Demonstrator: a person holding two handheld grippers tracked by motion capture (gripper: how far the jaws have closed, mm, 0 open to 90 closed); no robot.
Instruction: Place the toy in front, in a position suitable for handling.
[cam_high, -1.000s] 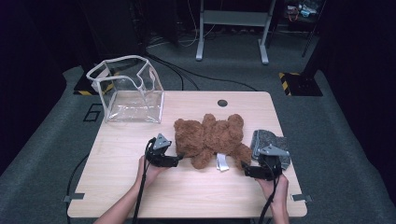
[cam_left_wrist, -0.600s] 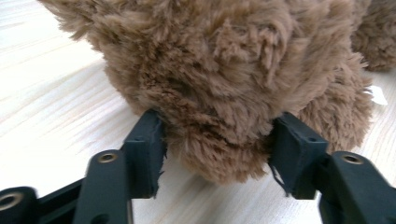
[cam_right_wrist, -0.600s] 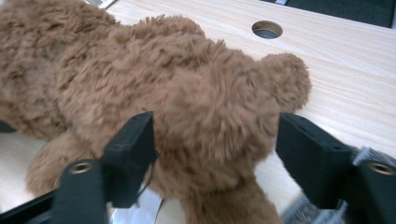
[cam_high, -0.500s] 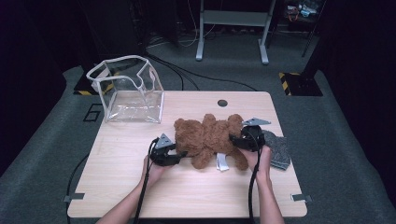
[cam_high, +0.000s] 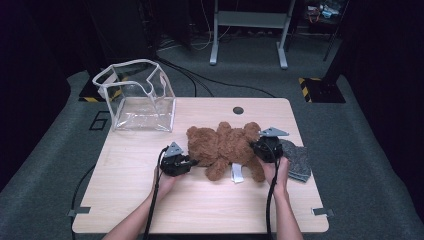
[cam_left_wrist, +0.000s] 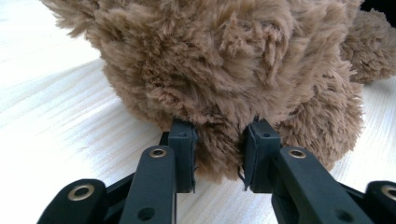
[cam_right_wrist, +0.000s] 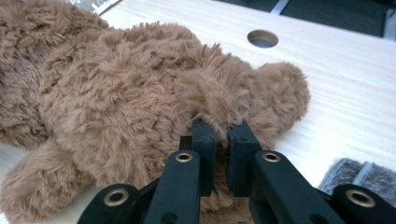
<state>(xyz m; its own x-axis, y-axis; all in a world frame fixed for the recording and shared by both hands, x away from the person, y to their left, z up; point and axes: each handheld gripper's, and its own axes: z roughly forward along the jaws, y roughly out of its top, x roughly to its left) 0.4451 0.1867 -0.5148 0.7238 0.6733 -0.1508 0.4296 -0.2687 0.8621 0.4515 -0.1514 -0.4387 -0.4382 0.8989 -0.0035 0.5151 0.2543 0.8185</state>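
Note:
A brown teddy bear (cam_high: 225, 146) lies on the middle of the light wooden table (cam_high: 200, 210), with a white tag (cam_high: 236, 173) at its near side. My left gripper (cam_high: 191, 162) is at the bear's left end. In the left gripper view its jaws have just been closing, and my left gripper (cam_left_wrist: 218, 150) now pinches a thick tuft of the bear (cam_left_wrist: 224, 65). My right gripper (cam_high: 256, 148) is at the bear's right end. In the right gripper view my right gripper (cam_right_wrist: 222, 135) is shut tight on a fold of the bear (cam_right_wrist: 116, 98).
A clear plastic bag (cam_high: 136, 97) with white edging stands open at the table's back left. A grey cloth (cam_high: 298, 161) lies near the right edge, beside my right hand. A round hole (cam_high: 238, 110) sits in the tabletop behind the bear.
My right gripper has moved from over the grey cloth leftward onto the bear's right end and closed on its fur. The left gripper stayed in place and closed on the bear.

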